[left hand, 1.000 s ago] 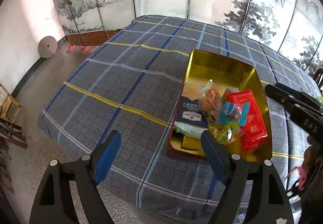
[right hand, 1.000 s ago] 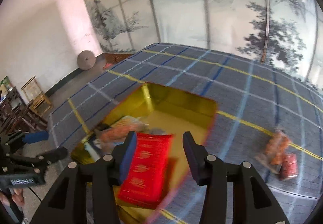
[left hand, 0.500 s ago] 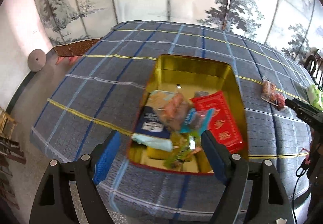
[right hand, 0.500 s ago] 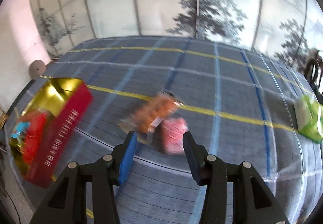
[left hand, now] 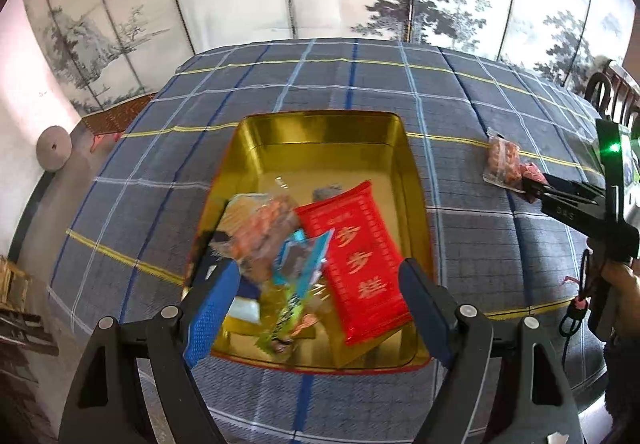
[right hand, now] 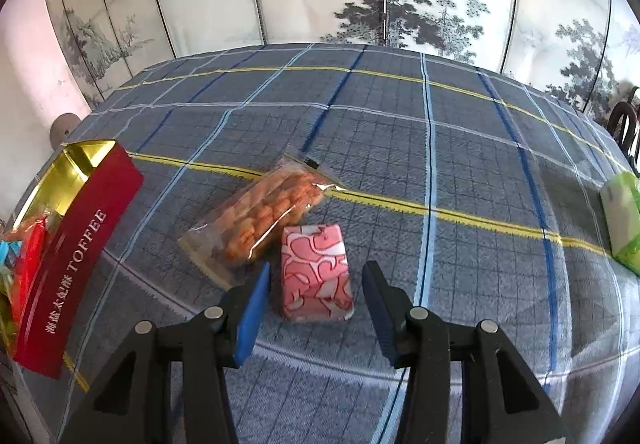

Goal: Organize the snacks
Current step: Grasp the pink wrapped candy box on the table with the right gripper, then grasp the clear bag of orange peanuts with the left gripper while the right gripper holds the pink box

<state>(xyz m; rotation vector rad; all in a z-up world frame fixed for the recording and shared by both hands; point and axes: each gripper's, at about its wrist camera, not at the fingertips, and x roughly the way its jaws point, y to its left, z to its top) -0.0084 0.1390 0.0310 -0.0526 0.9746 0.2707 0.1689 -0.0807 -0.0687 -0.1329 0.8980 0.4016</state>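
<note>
The right gripper (right hand: pixel 316 308) hangs low over the tabletop (right hand: pixel 400 131), its fingers (right hand: pixel 252 308) parted and straddling a pink packet (right hand: pixel 316 272) that lies flat at lower centre of the right wrist view. A gap shows on both sides, so nothing is gripped; the spread is only a little wider than the packet, which suits closing on its long sides. Touching the packet's upper left edge is a clear bag of orange snacks (right hand: pixel 264 219), laid at a slant. Both look like the loose items left to be put away. At the left edge stands the red tin (right hand: pixel 76 256), gold inside, and a green pack (right hand: pixel 624 228) lies at the far right edge.

In the left wrist view the left gripper (left hand: pixel 316 308) is held above the tin (left hand: pixel 320 131), fingers (left hand: pixel 212 308) wide apart and empty, probably waiting or ready to steady it. Inside the tin, a red packet (left hand: pixel 360 264) leans on a heap of other wrappers at the lower half, the upper half bare.
</note>
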